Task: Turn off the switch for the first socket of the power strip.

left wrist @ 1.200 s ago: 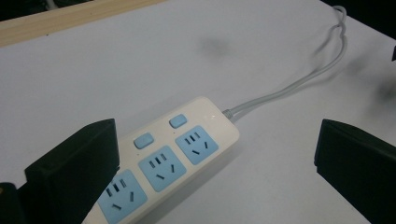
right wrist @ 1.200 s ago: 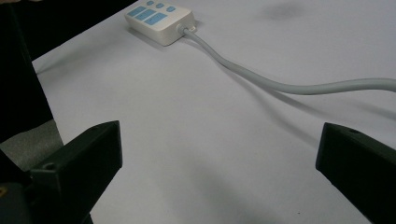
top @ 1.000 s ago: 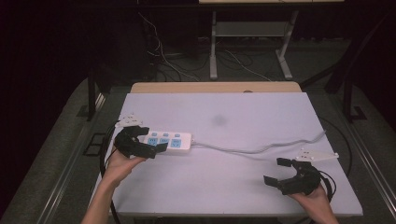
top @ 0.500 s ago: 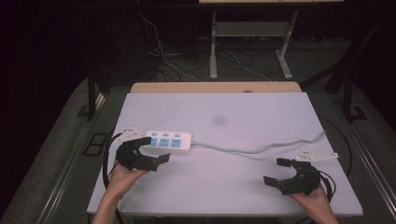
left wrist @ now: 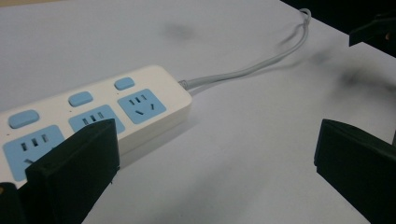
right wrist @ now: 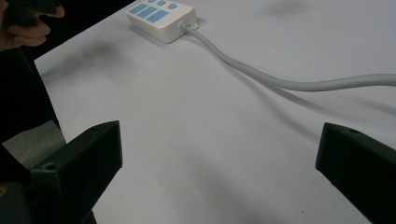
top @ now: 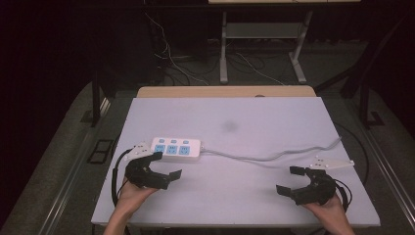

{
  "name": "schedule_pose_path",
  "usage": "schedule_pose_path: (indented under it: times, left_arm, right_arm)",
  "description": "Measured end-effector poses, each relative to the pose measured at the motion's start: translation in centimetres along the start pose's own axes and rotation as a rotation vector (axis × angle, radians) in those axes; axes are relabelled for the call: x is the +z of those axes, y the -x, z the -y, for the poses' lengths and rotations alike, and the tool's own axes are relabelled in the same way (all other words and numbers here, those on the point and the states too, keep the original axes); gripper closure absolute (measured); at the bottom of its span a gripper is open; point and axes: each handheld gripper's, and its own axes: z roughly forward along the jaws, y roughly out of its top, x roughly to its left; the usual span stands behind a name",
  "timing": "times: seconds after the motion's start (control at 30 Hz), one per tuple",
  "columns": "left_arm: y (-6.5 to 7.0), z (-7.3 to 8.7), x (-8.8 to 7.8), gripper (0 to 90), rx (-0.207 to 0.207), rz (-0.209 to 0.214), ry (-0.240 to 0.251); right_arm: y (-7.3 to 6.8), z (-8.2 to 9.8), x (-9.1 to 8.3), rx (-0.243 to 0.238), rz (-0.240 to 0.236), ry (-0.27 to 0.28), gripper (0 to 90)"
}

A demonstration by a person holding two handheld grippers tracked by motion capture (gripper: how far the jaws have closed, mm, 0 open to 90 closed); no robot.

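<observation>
A: While resting at about 8 o'clock on the bench [top: 230,205], left hand-held gripper [top: 164,165] spread wide, nothing between the jaws.
B: Confirmed from the left gripper view: black jaws far apart, one overlapping the near corner of the power strip [left wrist: 93,112], the other well off at 3 o'clock over bare white surface. Contact with the casing impossible to tell.

A: Power strip [top: 176,149] lying flat at roughly 9 o'clock on the bench, just beyond the left hand-held gripper at its 12 o'clock. White body, three blue sockets, three blue buttons.
B: Long side running 9 to 3 o'clock in the high view. Grey cable [top: 274,156] leaving the strip's 3 o'clock end, snaking across the bench toward the 3 o'clock edge and dropping over it.

A: Right hand-held gripper [top: 292,180] at about 4 o'clock on the bench, jaws parted too, gripping nothing.
B: Same in the right gripper view: both jaws wide, plain bench between them, cable [right wrist: 289,81] crossing farther off, strip [right wrist: 161,17] up at 11 o'clock, well apart from those jaws.

A: Cable passing at 12 o'clock of the right hand-held gripper, near but not touching.
B: Faint dark smudge [top: 230,126] on the bench near centre, at 1 o'clock from the strip.
</observation>
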Motion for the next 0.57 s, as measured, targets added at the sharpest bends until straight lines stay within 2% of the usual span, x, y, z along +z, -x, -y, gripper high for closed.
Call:
schedule_pose_path:
  times: [0.47, 0.57]
  left_arm:
    - [0.9, 2.0, 1.4, 0.0, 0.001, 0.049, 0.019]
    - [1.0, 2.5, 1.9, 0.0, 0.002, 0.059, 0.009]
  right_arm:
    - [-0.1, 0.1, 0.1, 0.013, -0.018, -0.004, 0.3]
    - [-0.1, 0.2, 0.0, 0.011, -0.021, -0.004, 0.3]
